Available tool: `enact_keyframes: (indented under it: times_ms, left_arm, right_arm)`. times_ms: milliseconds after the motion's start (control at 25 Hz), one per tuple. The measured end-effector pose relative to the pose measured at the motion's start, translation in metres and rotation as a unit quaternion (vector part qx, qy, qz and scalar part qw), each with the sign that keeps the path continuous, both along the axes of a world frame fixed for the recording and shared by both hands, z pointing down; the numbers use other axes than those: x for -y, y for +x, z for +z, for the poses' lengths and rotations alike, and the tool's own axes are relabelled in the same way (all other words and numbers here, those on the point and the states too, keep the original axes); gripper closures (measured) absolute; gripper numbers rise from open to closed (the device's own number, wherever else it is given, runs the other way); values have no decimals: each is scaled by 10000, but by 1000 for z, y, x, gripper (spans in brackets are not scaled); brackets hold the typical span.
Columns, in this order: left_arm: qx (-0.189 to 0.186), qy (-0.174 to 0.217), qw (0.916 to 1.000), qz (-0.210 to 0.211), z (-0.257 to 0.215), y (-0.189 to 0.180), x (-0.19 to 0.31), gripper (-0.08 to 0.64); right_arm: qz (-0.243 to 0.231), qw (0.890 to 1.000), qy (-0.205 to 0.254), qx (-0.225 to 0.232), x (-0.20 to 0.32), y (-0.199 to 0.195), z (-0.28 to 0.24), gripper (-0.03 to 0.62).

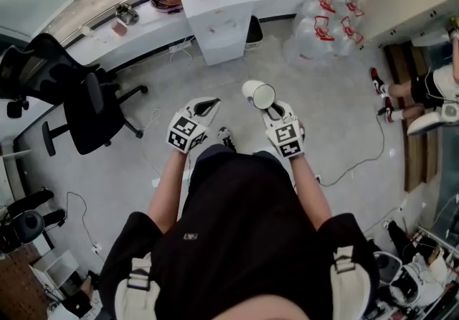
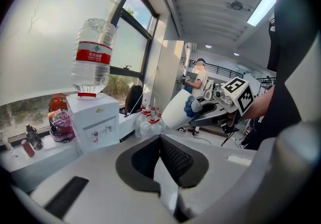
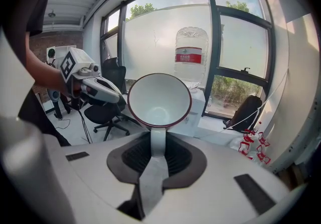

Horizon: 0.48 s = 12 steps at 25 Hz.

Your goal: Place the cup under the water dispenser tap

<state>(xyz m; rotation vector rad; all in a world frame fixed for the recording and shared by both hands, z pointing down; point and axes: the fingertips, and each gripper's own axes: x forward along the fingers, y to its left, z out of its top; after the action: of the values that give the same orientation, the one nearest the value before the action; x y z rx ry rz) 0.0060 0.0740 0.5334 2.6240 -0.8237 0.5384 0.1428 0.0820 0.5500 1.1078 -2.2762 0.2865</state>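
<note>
**One cup (image 1: 258, 94), short of the water dispenser (image 1: 219, 21)**

The white cup lies sideways, its handle pinched in the right gripper (image 1: 272, 107), well apart from the water dispenser. The left gripper (image 1: 204, 105) is closed and empty. The bottle (image 2: 92, 76) wears a red label (image 2: 93, 54); its white print is too small to read.

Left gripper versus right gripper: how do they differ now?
The right gripper grips the handle of a white ceramic cup with a dark red rim; the left gripper holds nothing. The right gripper's jaws are parted by that handle; the left gripper's meet. Both are white, carry marker cubes and face the white water dispenser.
</note>
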Motion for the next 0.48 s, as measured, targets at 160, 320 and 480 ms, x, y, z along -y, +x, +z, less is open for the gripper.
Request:
enact_keyframes:
  times_ms: [160,320,480]
  left_arm:
    - [0,49,10000,-73,1,-16,1,560]
    - [-12,144,9996,-227,0,-31,0,560]
    - [-33,145,9990,-426,1,-53,-2,560]
  right_arm:
    - [-84,10000,49,-18,2,-16,2,545]
    - [-222,9997,57,-52,2,-26,3,545]
    - [-315,9993,150,-96,6,-38,-1,545]
